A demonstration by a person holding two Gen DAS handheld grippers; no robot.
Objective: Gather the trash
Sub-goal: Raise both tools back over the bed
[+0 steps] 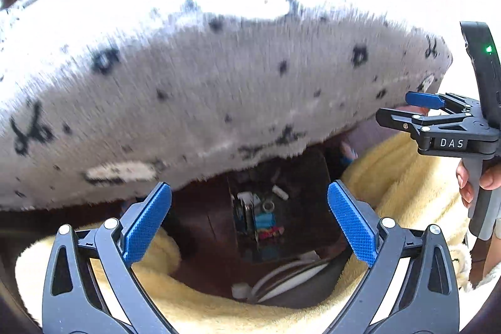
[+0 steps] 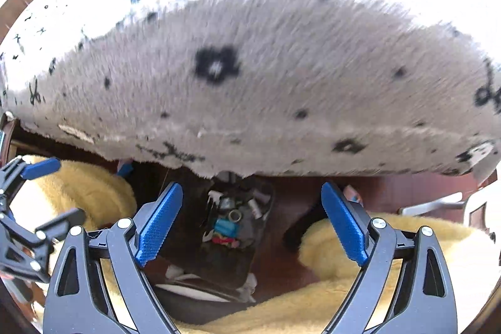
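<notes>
Left wrist view shows a big grey furry blanket (image 1: pixel 219 77) with black marks across the upper part, and a yellow fleece (image 1: pixel 400 177) curving around below it. Between the two lies a dark open tray (image 1: pixel 281 208) on brown wood, and it is full of small trash: white scraps, a blue wrapper (image 1: pixel 264 221), a small ring.

Both tongs are wide open and hold nothing. The left tongs (image 1: pixel 250 221) frame the tray almost directly ahead and below. The right tongs (image 2: pixel 252 221) frame it too, slightly to their left. The long axis of the tray runs away from the cameras, so I judge either hand could reach straight down.
</notes>
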